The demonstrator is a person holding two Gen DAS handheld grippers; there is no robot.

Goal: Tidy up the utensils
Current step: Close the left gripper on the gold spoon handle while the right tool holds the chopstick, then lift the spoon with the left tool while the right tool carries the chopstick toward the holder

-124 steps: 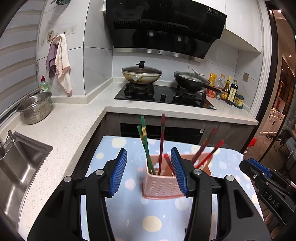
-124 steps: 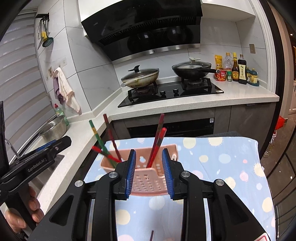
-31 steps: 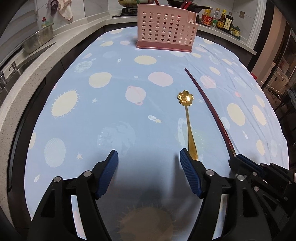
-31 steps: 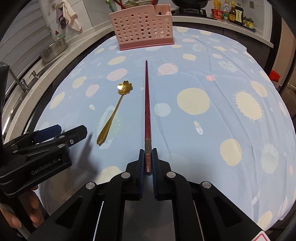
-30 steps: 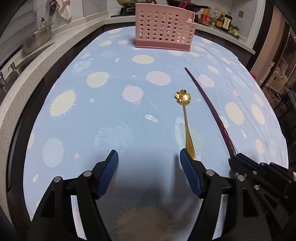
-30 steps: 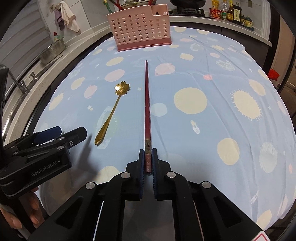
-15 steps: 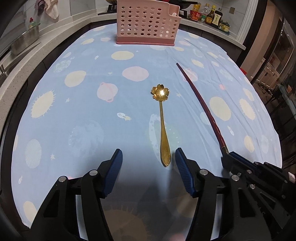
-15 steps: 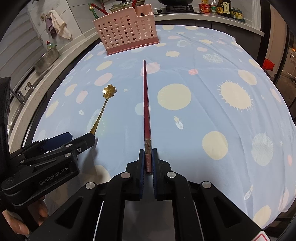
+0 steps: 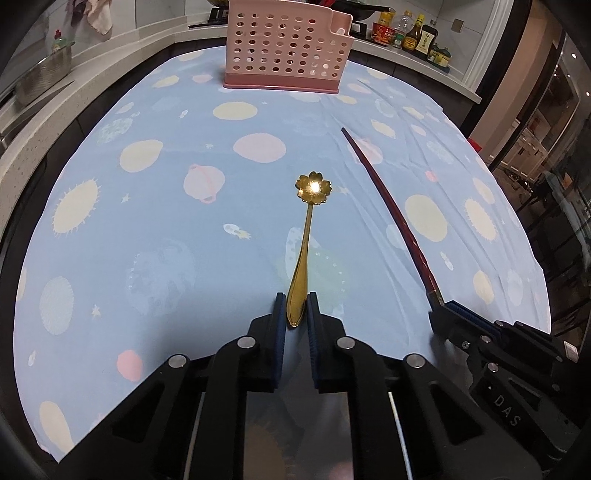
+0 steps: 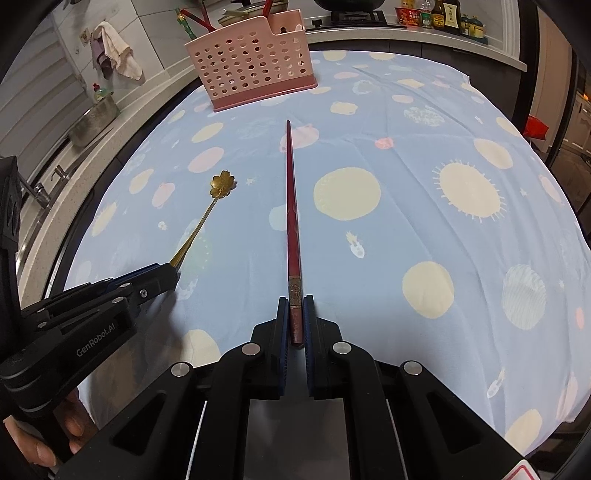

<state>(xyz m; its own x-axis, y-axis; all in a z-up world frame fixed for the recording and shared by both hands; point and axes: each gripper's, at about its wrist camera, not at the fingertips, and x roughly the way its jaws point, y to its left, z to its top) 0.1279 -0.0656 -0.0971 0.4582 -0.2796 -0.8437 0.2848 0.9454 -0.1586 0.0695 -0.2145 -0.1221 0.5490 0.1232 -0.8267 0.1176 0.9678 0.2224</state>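
Observation:
A gold spoon (image 9: 306, 236) with a flower-shaped bowl lies on the blue patterned cloth, handle toward me. My left gripper (image 9: 296, 306) is closing its jaws, and the blue pads press on both sides of the handle's end. In the right wrist view the left gripper (image 10: 173, 273) sits at the spoon (image 10: 221, 184) handle. A dark red chopstick (image 10: 291, 206) lies on the cloth pointing away, and my right gripper (image 10: 294, 310) is shut on its near end. The same chopstick (image 9: 388, 206) and right gripper (image 9: 441, 308) show in the left wrist view. The pink perforated basket (image 9: 284, 48) stands at the far end, with other utensils poking out of this basket (image 10: 251, 62).
The blue cloth (image 9: 147, 221) covers the whole table. A counter with a steel bowl (image 10: 94, 118) and a sink tap (image 10: 37, 190) runs along the left. Sauce bottles (image 9: 410, 35) stand at the back right. A person's hand (image 10: 55, 435) holds the left gripper.
The left gripper has shifted onto the spoon's handle and its jaws have come together around it. The right gripper keeps its hold on the chopstick and has barely moved.

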